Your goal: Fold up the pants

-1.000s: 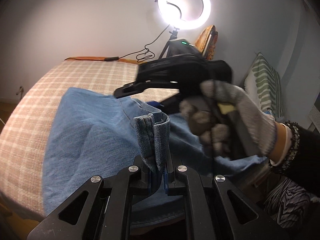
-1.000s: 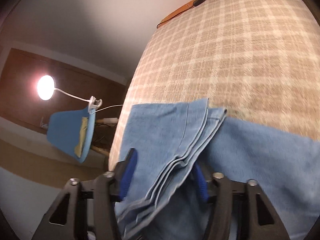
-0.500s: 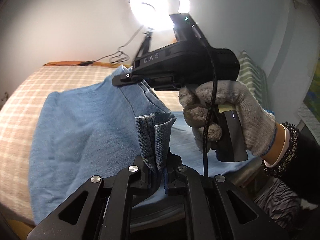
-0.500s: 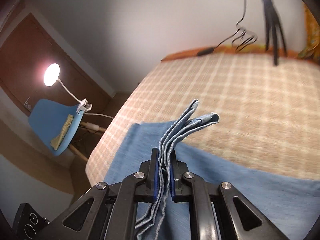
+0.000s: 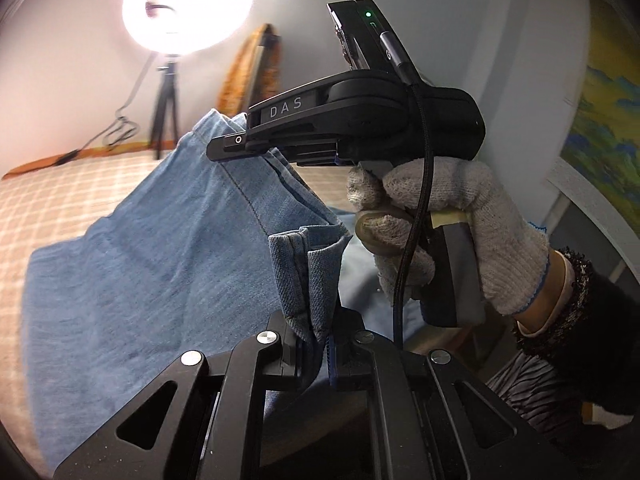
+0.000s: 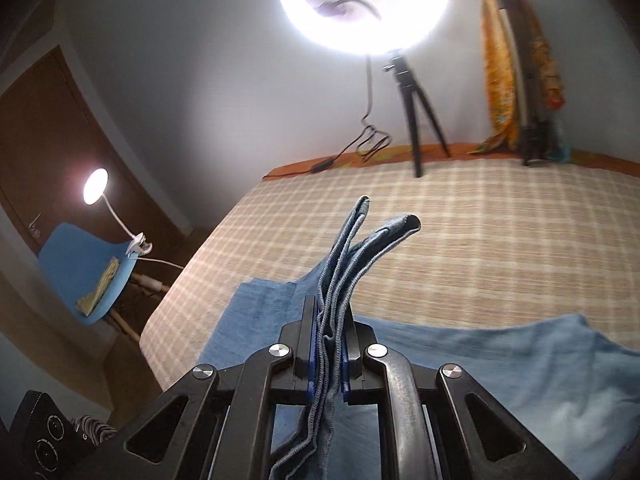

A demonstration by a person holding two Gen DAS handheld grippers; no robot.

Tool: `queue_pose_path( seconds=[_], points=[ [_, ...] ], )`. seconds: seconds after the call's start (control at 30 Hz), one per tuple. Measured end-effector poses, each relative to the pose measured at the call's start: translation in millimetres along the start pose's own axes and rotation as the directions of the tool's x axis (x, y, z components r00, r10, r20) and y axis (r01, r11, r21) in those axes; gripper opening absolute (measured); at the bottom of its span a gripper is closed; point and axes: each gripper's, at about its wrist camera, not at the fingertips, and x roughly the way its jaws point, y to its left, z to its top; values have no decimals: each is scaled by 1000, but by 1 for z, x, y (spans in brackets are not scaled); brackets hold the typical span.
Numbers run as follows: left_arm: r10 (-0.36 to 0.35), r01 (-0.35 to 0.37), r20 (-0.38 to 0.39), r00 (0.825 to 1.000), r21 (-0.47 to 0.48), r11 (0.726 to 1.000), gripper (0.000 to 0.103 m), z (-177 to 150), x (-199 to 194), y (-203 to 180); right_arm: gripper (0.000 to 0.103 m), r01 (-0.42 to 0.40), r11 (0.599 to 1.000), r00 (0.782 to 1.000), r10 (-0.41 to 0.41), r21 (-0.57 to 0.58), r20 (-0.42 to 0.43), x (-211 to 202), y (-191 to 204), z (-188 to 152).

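Blue denim pants (image 5: 152, 264) lie partly on a checked bed. My left gripper (image 5: 316, 344) is shut on a folded waistband corner of the pants that sticks up between the jaws. My right gripper (image 6: 328, 344) is shut on several stacked hem layers of the pants (image 6: 352, 248), lifted above the bed. In the left wrist view the right gripper (image 5: 240, 144) shows in a gloved hand, holding a pants edge raised up. The rest of the pants (image 6: 520, 364) drapes on the bed below.
The beige checked bed (image 6: 480, 232) spreads under the pants. A ring light on a tripod (image 6: 360, 4) stands at the far edge with a cable. A blue chair with a clip lamp (image 6: 92, 264) is left of the bed. An orange cloth (image 6: 500, 72) leans against the wall.
My right gripper closed on the hem layers and lifted them up off the bed. Both views tilted upward as the pants edge rose. My left gripper kept its hold.
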Motion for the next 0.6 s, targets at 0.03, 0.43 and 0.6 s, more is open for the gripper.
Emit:
queue_pose_path(
  seconds=[0.03, 0.43, 0.6],
  points=[
    [-12, 12, -3, 1000, 8, 1000, 7, 2, 5, -7, 6, 5, 1000, 1000, -5, 6, 9, -8, -8, -2],
    [-113, 118, -54, 992, 92, 989, 7, 13, 63, -73, 6, 76, 990, 993, -86, 119, 84, -80, -93, -14],
    [-147, 155, -77, 986, 104, 982, 7, 11, 76, -96, 6, 100, 982, 988, -117, 158, 99, -101, -125, -23]
  ],
)
